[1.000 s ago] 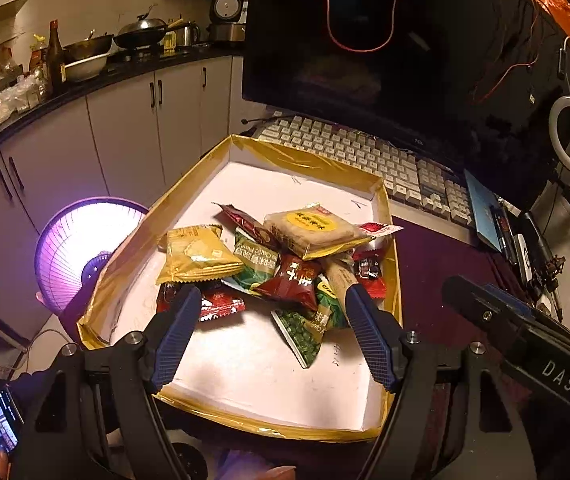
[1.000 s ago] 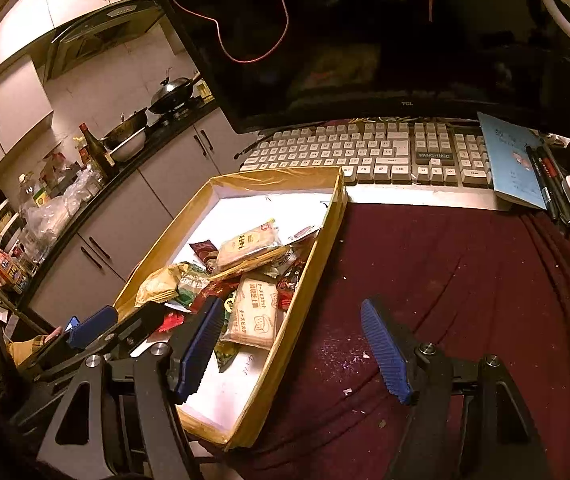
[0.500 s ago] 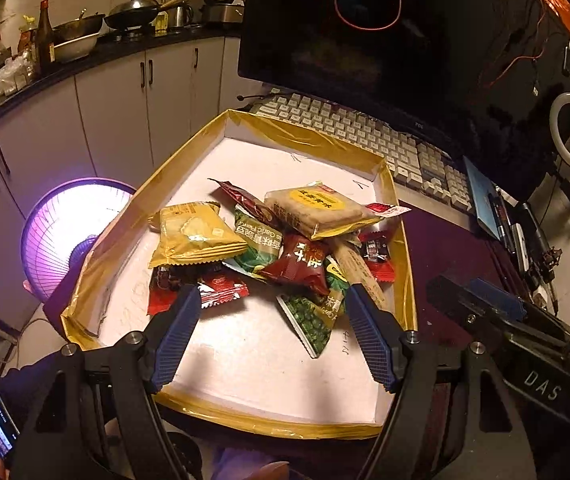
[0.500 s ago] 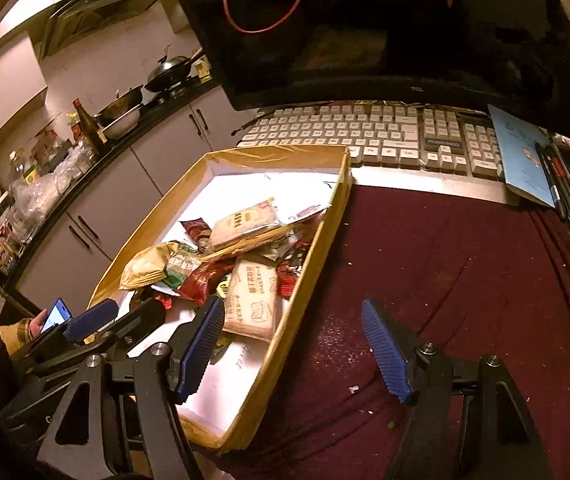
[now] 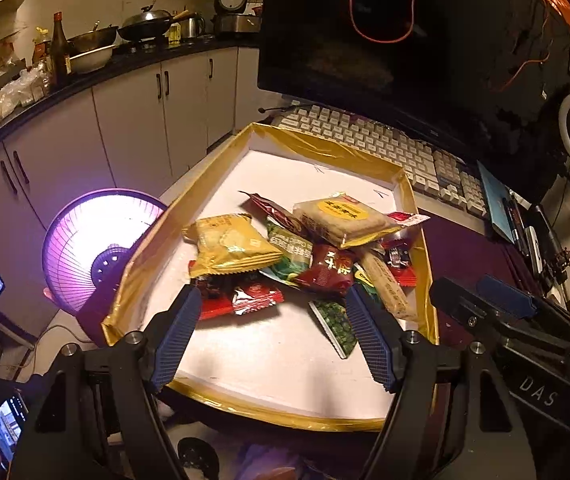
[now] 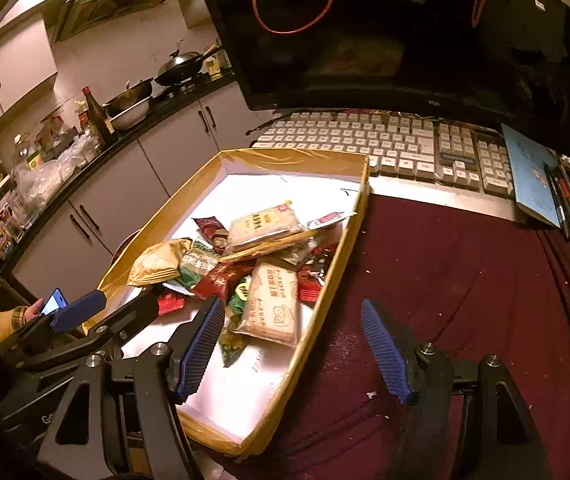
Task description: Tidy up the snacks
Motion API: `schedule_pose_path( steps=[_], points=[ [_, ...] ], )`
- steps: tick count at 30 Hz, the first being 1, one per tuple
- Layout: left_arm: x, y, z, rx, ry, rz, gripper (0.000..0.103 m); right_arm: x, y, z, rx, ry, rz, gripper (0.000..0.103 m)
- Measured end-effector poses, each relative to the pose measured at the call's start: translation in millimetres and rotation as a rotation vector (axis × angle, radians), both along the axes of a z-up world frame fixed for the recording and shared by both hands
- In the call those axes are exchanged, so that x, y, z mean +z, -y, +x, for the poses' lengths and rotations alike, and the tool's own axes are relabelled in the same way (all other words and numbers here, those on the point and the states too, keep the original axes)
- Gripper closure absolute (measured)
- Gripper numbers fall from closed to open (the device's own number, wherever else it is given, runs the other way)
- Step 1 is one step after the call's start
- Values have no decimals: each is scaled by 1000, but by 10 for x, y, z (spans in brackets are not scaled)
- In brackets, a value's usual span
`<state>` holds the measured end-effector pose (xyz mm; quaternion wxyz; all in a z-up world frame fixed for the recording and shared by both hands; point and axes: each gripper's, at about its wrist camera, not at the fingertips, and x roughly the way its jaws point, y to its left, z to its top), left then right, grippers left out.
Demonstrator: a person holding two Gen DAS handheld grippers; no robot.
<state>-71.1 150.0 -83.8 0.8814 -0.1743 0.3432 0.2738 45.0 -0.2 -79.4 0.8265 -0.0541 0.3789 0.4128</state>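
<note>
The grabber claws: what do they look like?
Both the left gripper and the right gripper have two long fingers with ribbed blue pads on black metal arms joined by silver bolts. White letters, DAS, mark the right gripper's side. No cables or sleeves show.

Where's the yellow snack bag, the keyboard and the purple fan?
yellow snack bag [image 5: 231, 246], left wrist view, middle of its front.
keyboard [image 6: 369, 142], right wrist view, middle keys.
purple fan [image 5: 93, 240], left wrist view, glowing grille.
</note>
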Motion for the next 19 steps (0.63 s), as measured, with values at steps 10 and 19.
schedule_pose_path(
  steps=[10, 19],
  points=[
    [-27, -51, -8, 16, -17, -2, 29, 1, -19, -66, 6, 23, -6, 30],
    [-77, -56, 24, 17, -24, 9, 29, -74, -42, 4, -6, -9, -20, 30]
  ],
)
